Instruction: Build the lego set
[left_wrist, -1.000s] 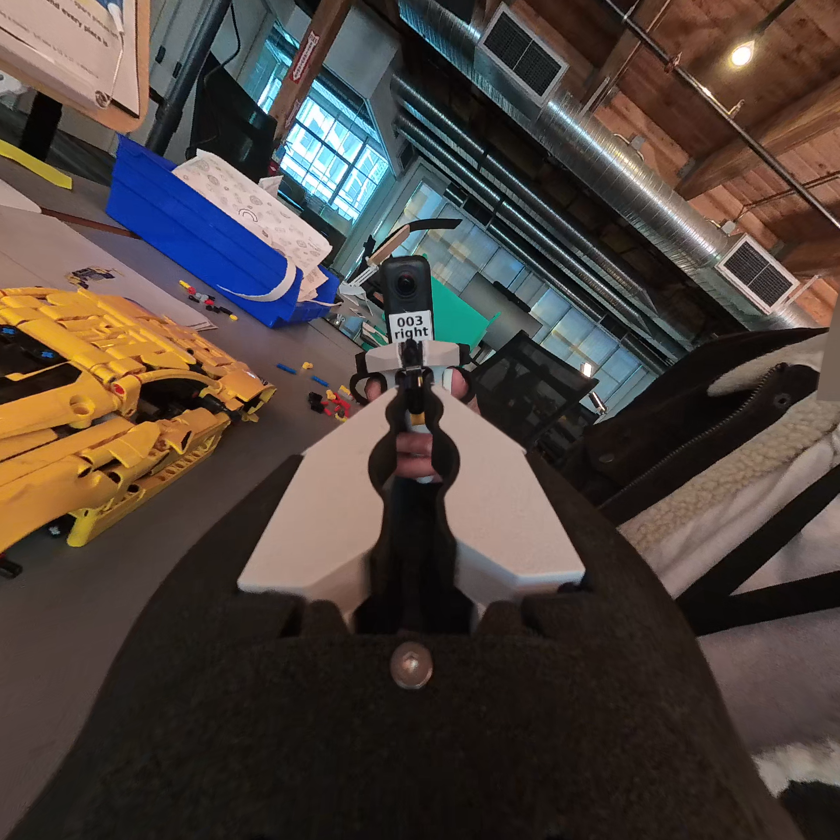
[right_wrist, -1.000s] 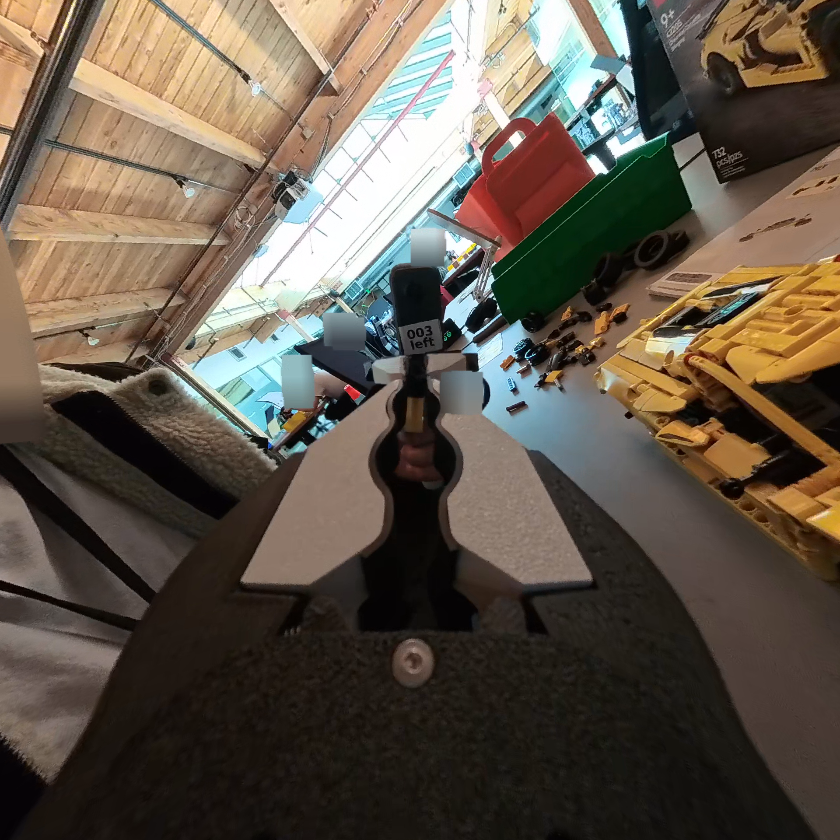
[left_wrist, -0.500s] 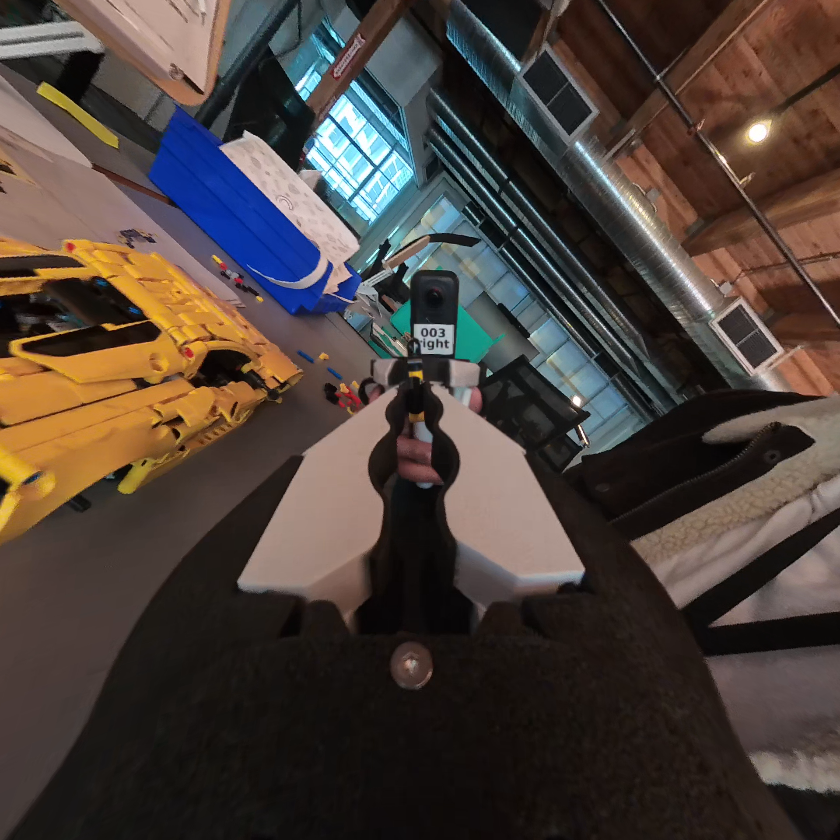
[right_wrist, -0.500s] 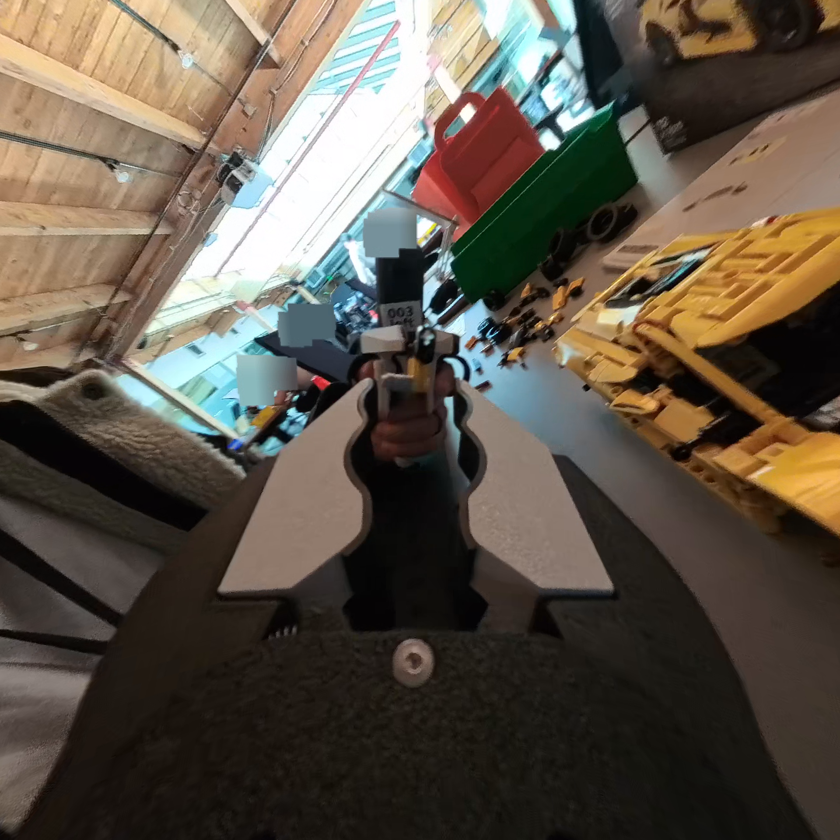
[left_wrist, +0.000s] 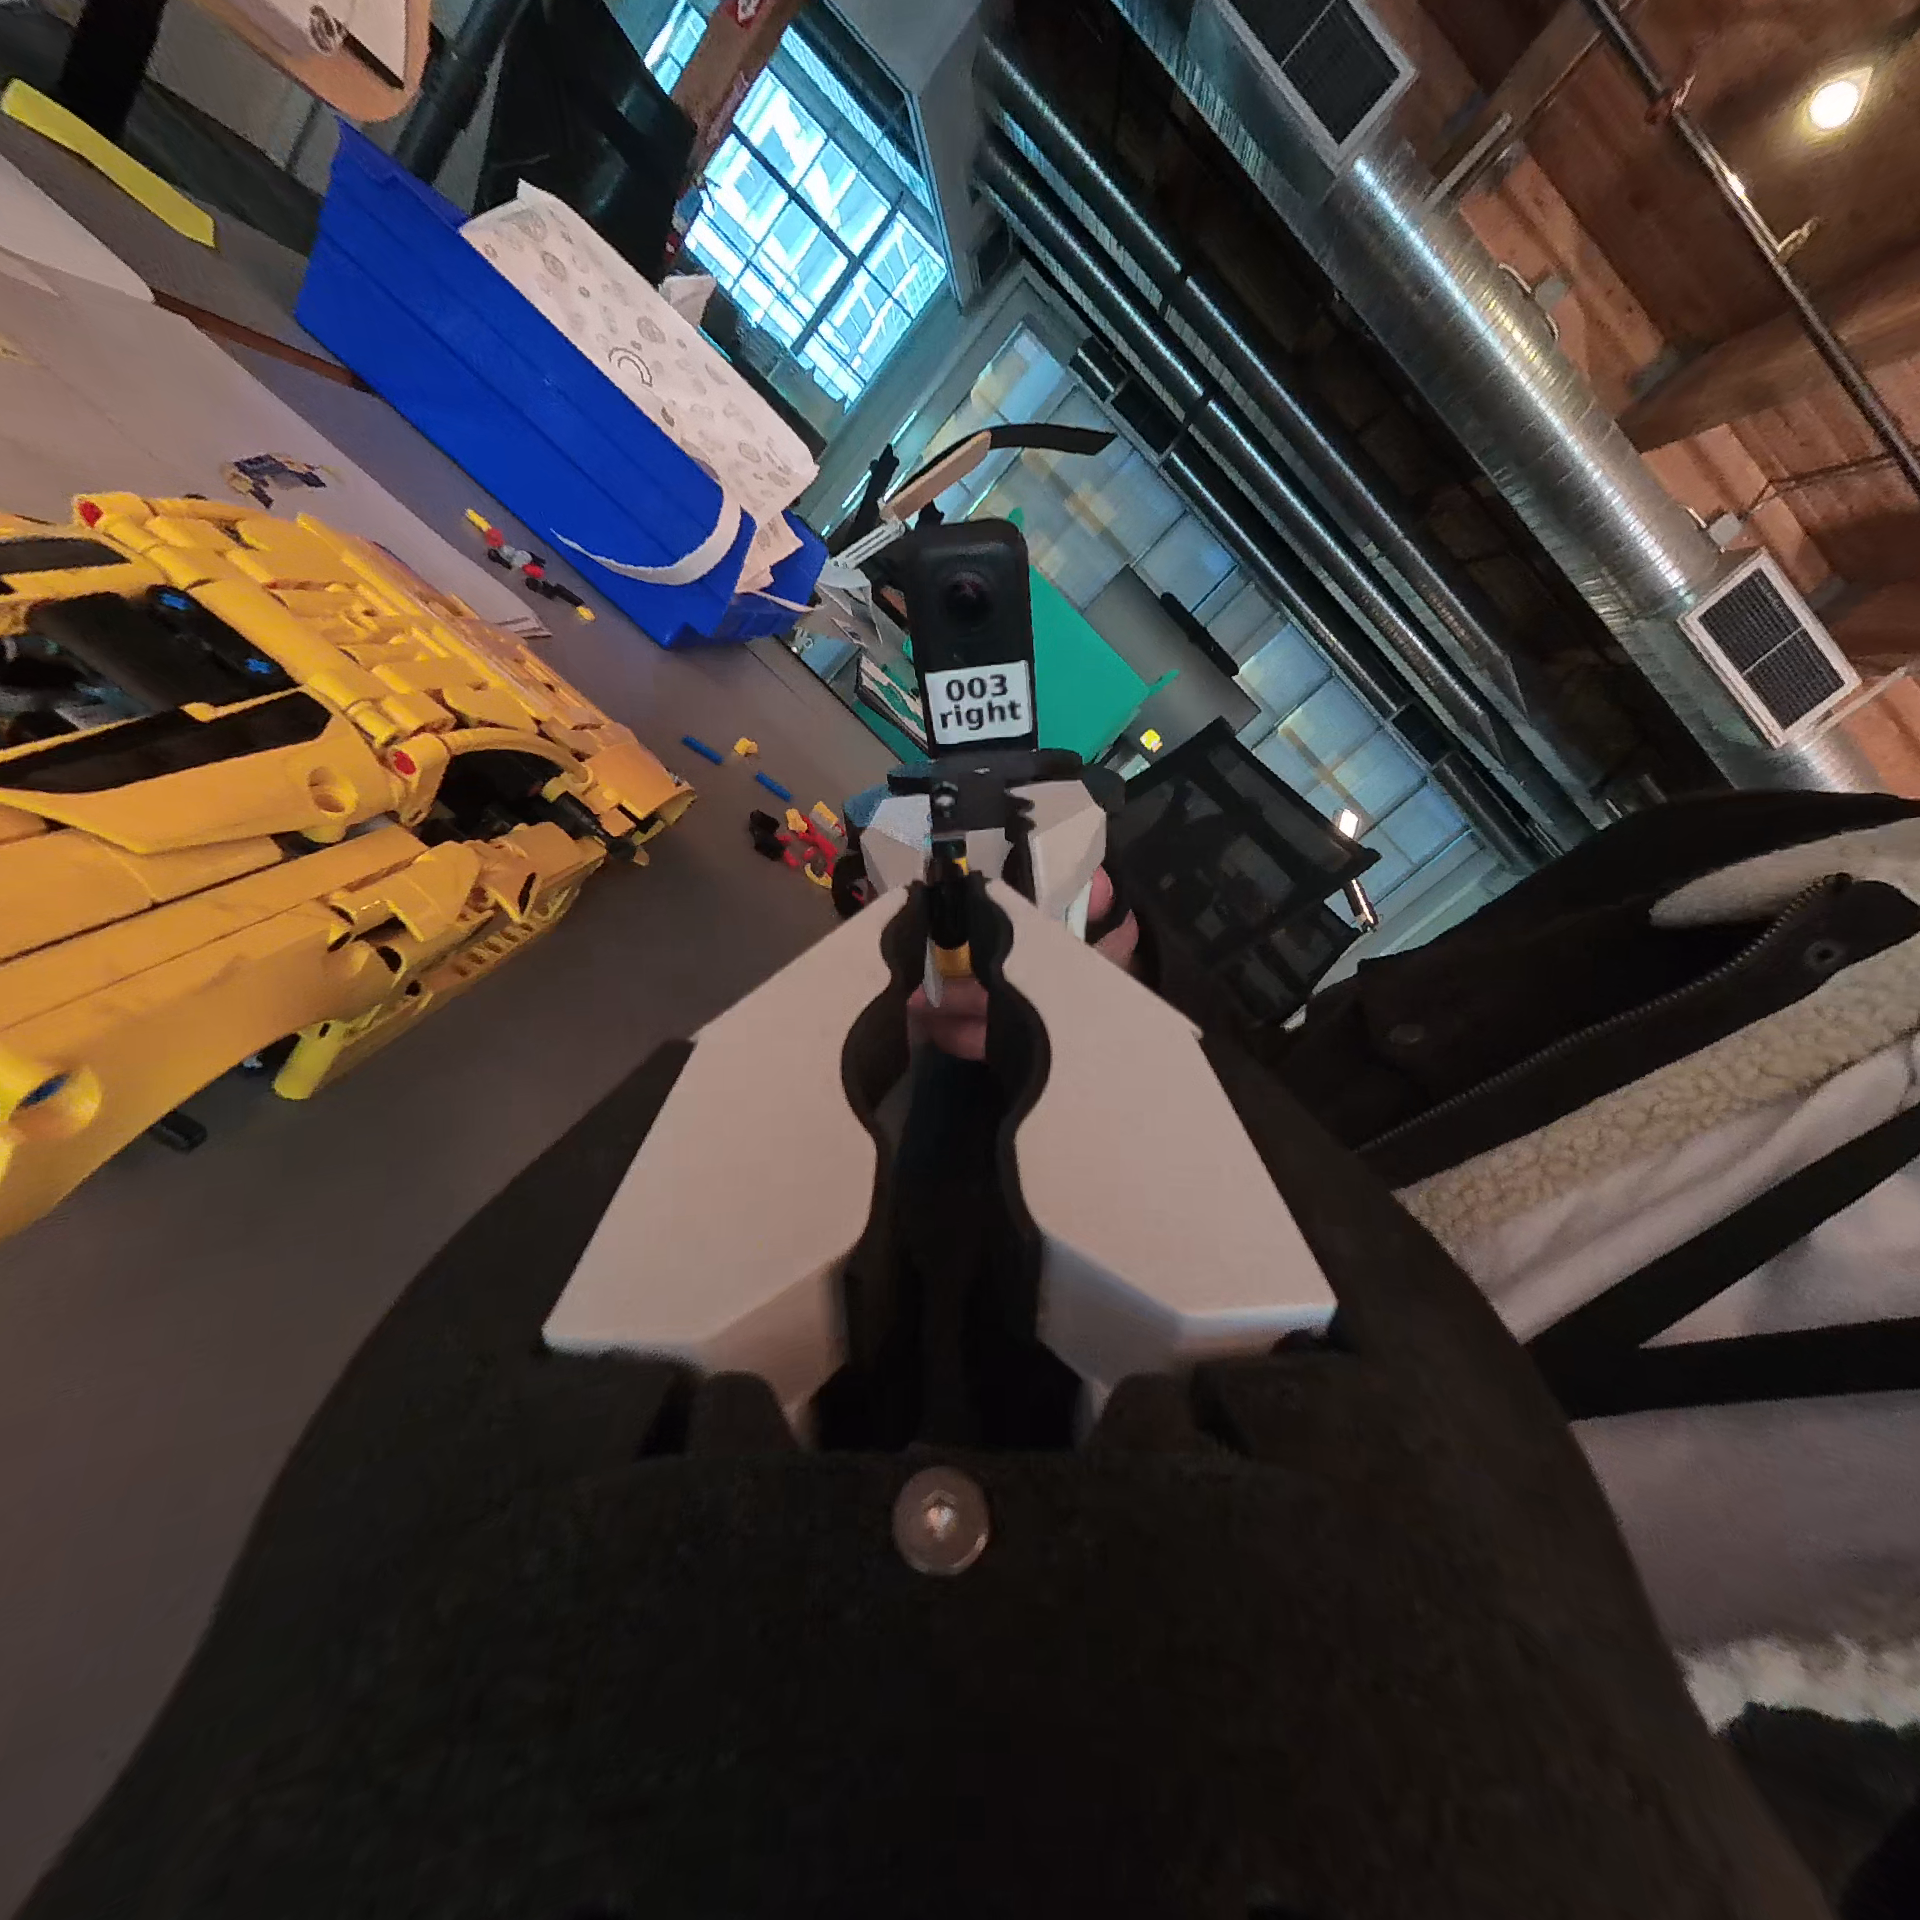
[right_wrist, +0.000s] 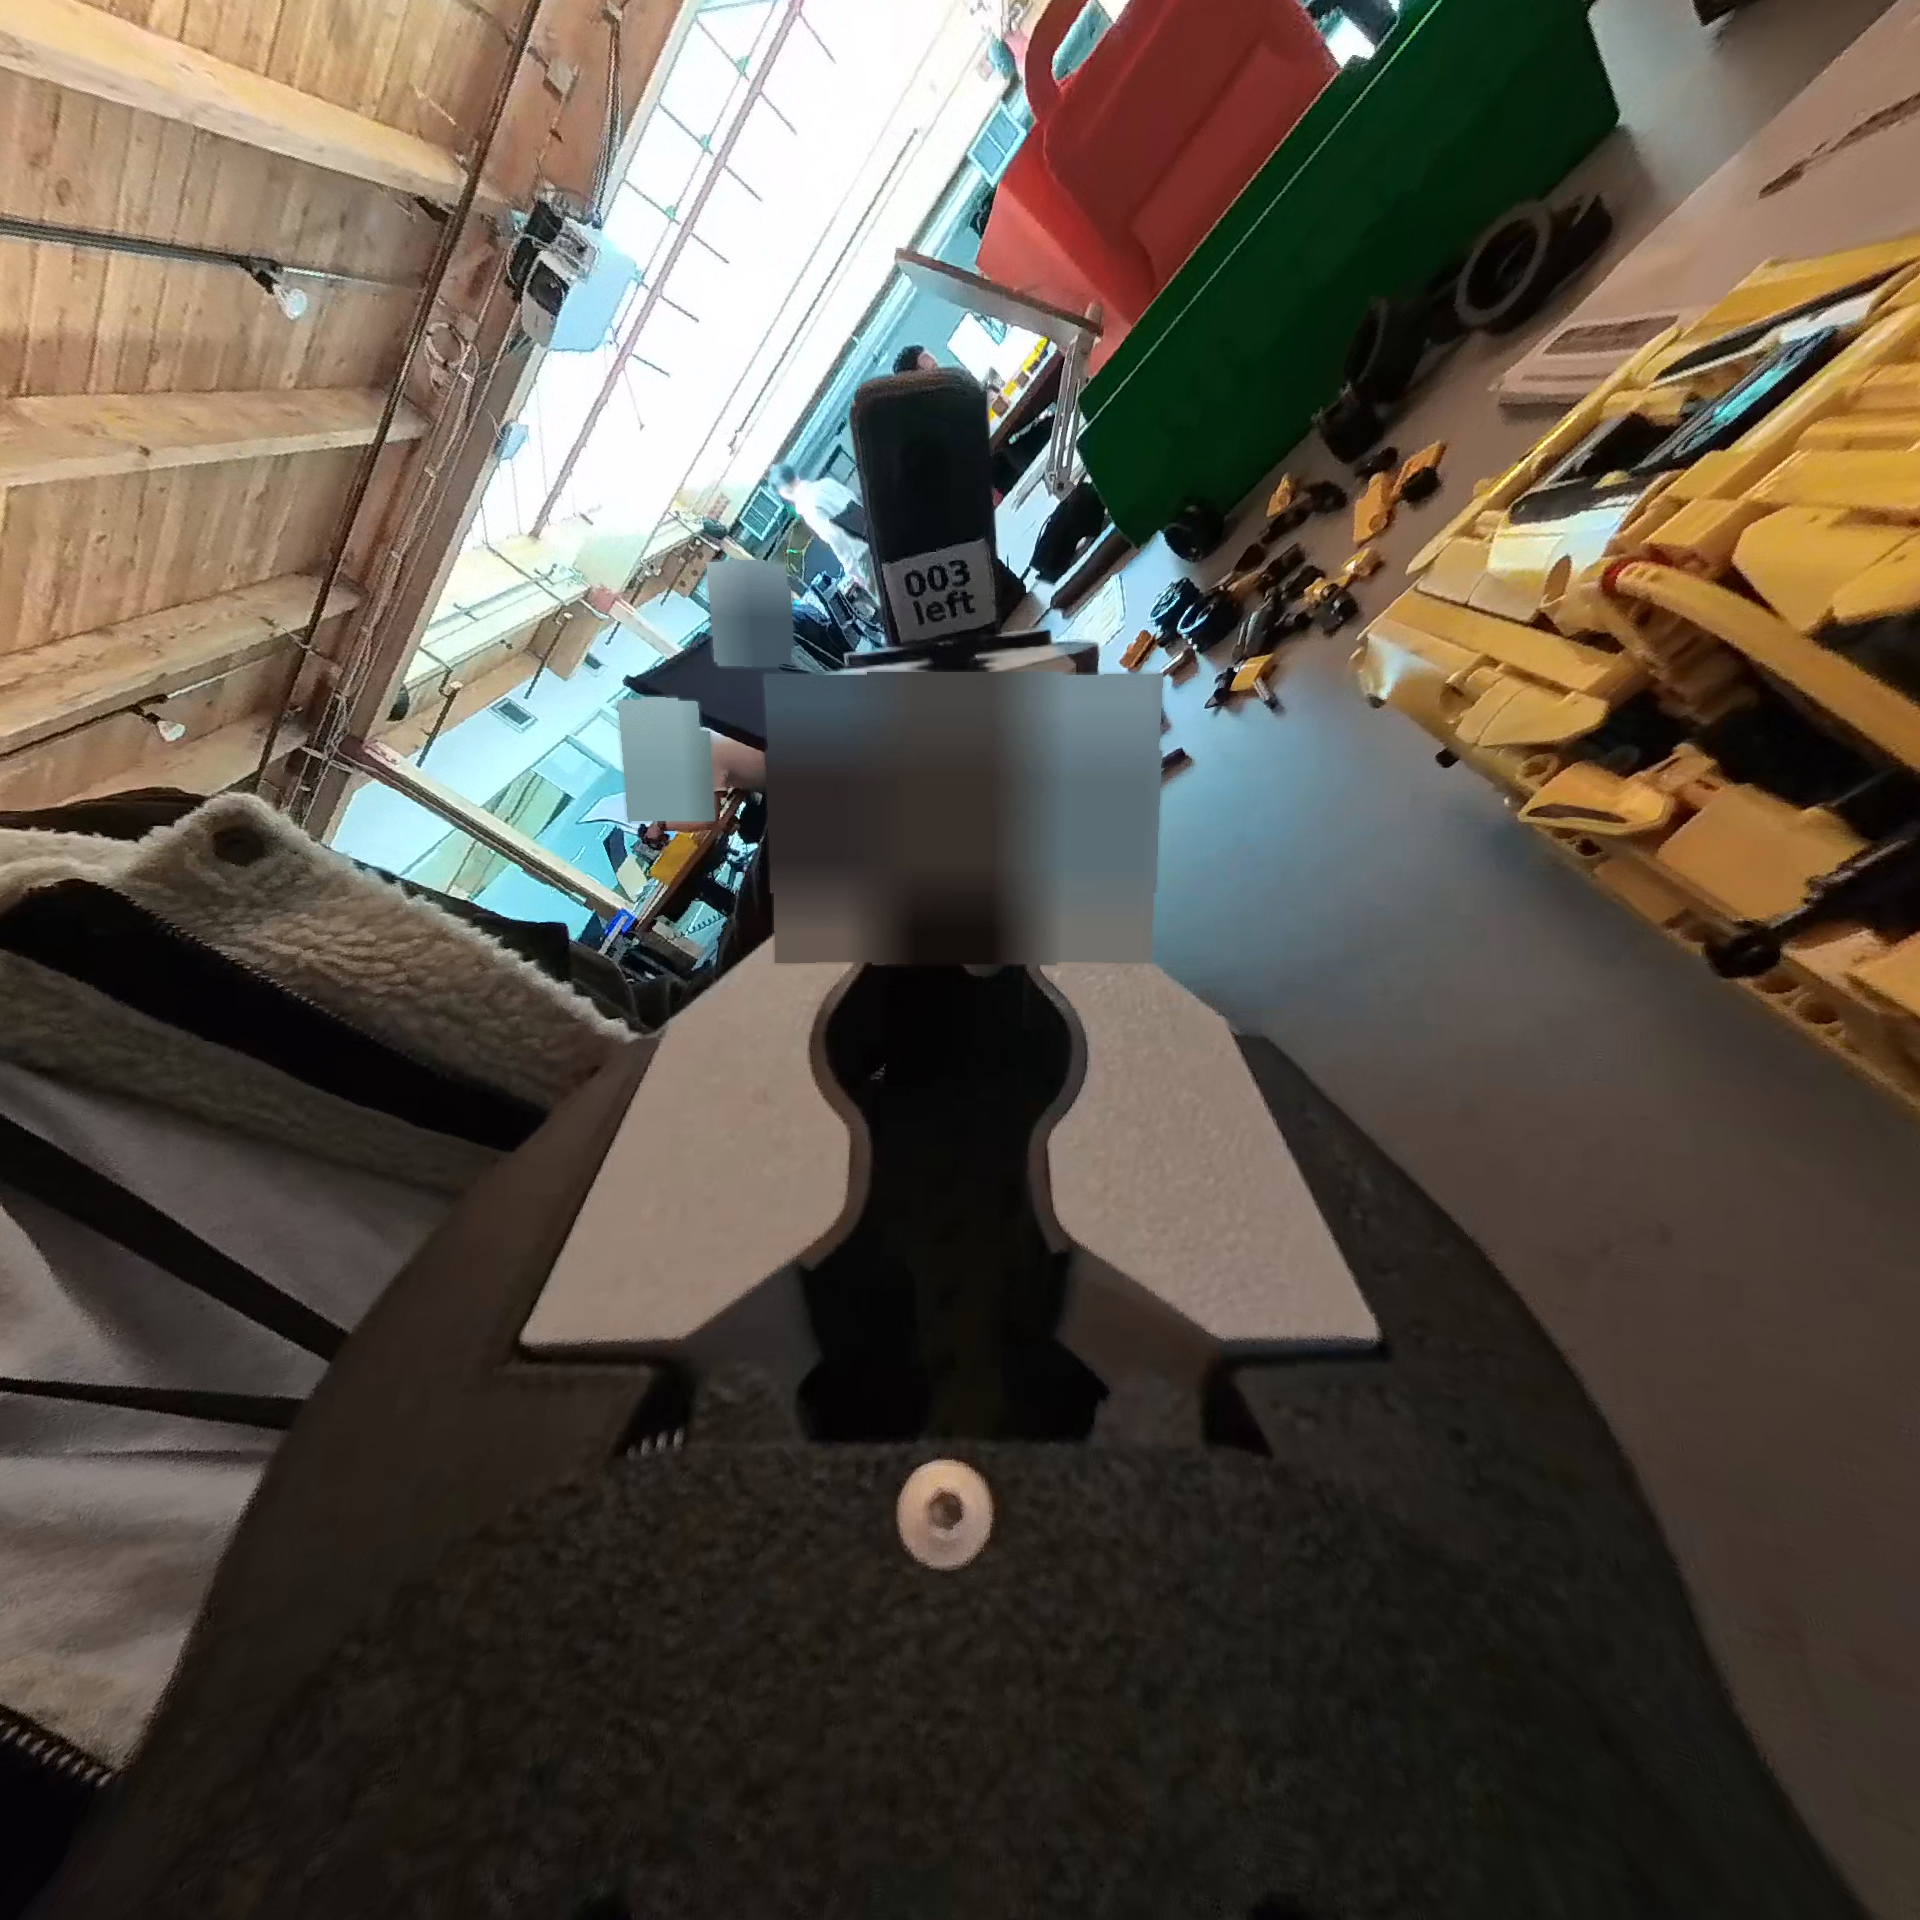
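Observation:
My left gripper (left_wrist: 948, 914) is shut on a small black and yellow lego piece (left_wrist: 951, 951), held in the air above the grey table (left_wrist: 312, 1351). My right gripper (left_wrist: 961, 868) faces it tip to tip, with its white fingers (left_wrist: 1060, 847) on either side of the piece's black far end. In the right wrist view a mosaic patch covers my right gripper's tips (right_wrist: 945, 966) and the piece. The jaws stand a little apart at their base. The large yellow lego car (left_wrist: 260, 831) lies on the table beside both grippers and also shows in the right wrist view (right_wrist: 1662, 644).
A blue bin (left_wrist: 499, 395) with paper stands beyond the car, with loose pieces (left_wrist: 800, 831) near it. A green bin (right_wrist: 1351, 270), a red container (right_wrist: 1132, 135), black wheels (right_wrist: 1496, 270) and small parts (right_wrist: 1268, 603) lie at the other end. A fleece-lined jacket (left_wrist: 1558, 1091) is close by. My left and right fingertips are right by each other.
The grippers have come closer together. My right gripper's jaws opened wider half a second ago and are narrower again now. My left gripper kept its hold on the piece.

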